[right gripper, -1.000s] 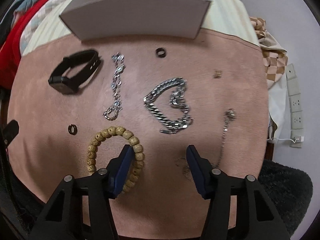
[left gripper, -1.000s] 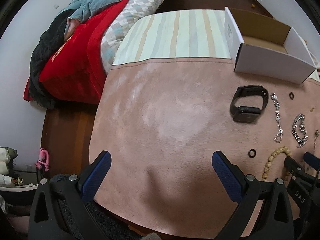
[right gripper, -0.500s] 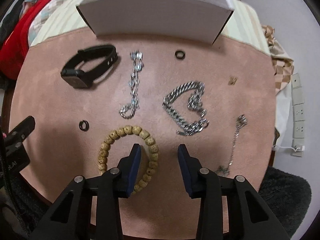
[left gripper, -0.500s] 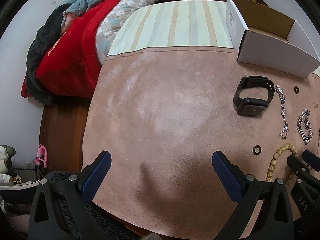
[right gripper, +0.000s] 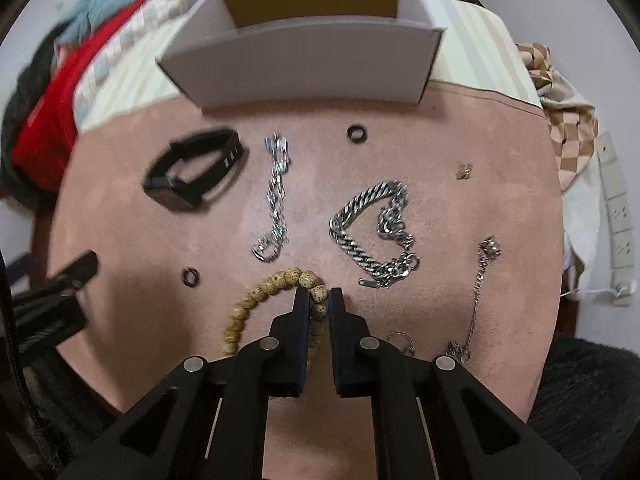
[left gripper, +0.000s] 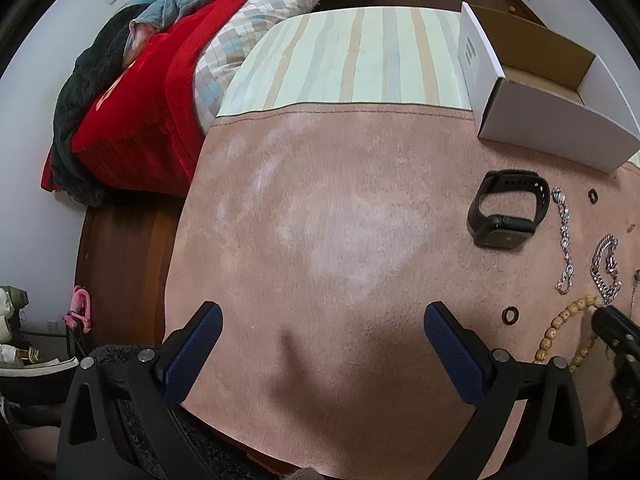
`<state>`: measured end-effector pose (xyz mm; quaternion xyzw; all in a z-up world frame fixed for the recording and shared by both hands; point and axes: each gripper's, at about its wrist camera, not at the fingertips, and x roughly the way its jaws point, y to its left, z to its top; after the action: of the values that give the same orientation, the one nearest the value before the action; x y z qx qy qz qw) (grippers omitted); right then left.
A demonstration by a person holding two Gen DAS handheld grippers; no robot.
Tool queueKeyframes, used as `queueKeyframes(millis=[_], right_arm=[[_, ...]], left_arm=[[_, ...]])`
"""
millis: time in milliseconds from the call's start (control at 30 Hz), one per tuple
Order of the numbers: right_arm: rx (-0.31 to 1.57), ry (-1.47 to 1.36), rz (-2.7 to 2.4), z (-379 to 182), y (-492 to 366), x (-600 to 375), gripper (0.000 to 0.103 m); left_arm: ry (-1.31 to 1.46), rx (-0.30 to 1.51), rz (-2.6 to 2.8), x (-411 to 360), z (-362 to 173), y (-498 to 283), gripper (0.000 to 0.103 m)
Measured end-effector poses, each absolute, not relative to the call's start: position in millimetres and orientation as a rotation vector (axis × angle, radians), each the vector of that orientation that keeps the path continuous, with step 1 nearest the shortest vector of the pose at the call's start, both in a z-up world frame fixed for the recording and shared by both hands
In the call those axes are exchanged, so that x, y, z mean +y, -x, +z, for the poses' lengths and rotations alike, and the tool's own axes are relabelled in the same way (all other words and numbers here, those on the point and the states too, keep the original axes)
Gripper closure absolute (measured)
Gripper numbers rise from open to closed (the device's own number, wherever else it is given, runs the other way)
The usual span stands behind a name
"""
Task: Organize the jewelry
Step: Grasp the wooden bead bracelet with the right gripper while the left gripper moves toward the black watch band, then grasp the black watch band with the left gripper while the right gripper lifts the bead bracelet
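On the pink suede-like mat (right gripper: 400, 128) lie one beaded bracelet (right gripper: 256, 292), three silver chains, two dark rings, one black watch (right gripper: 192, 178); one white box (right gripper: 304, 60) at twelve o'clock. Right gripper (right gripper: 319, 294) fingers clamp beads; left gripper (left gripper: 320, 332) fingers stand apart. Bed (left gripper: 132, 120) beyond.

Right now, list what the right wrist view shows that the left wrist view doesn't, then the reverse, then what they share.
Only the right wrist view: the right tool shut on the bead bracelet, the thin chain and the power strip.

Only the left wrist view: the left tool open over bare pink mat, and the pink object on the floor.

Both: the white box, black watch, heavy silver chain and red blanket.
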<state>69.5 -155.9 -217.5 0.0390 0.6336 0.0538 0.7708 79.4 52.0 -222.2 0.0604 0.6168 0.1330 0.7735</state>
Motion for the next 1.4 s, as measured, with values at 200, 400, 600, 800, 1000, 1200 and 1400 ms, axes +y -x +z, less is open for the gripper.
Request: queueKeyframes(millis=[200,400,600,800,1000,1200,1400], right_arm=[[1.304,-0.147,0.128,-184,-68,-168,0.094],[1.257,-0.135,0.103,-170,-81,-183,0.094],[1.251,-0.155,0.072,-172,-104,-193,0.094],[1.262,-0.181,0.066,-174,-110,-199,0.094],[1.275,-0.223,0.07,-178,-113,-205,0.094],[1.253,-0.24,0.094,-166,-115,-202,0.094],[1.206,-0.247,0.126,-140,-120,-199,0.094]], left_arm=[[-0.077,1.325,0.264,52,-214,-91,0.0],[0.208,1.369,0.167,64,-214,-121,0.001],[0.308,1.437,0.063,58,-237,-151,0.021],[0.264,1.477,0.001,45,-257,-158,0.05],[0.203,1.445,-0.046,34,-256,-160,0.097],[0.162,1.399,-0.045,32,-244,-153,0.101],[0.185,1.363,-0.055,40,-220,-145,0.101]])
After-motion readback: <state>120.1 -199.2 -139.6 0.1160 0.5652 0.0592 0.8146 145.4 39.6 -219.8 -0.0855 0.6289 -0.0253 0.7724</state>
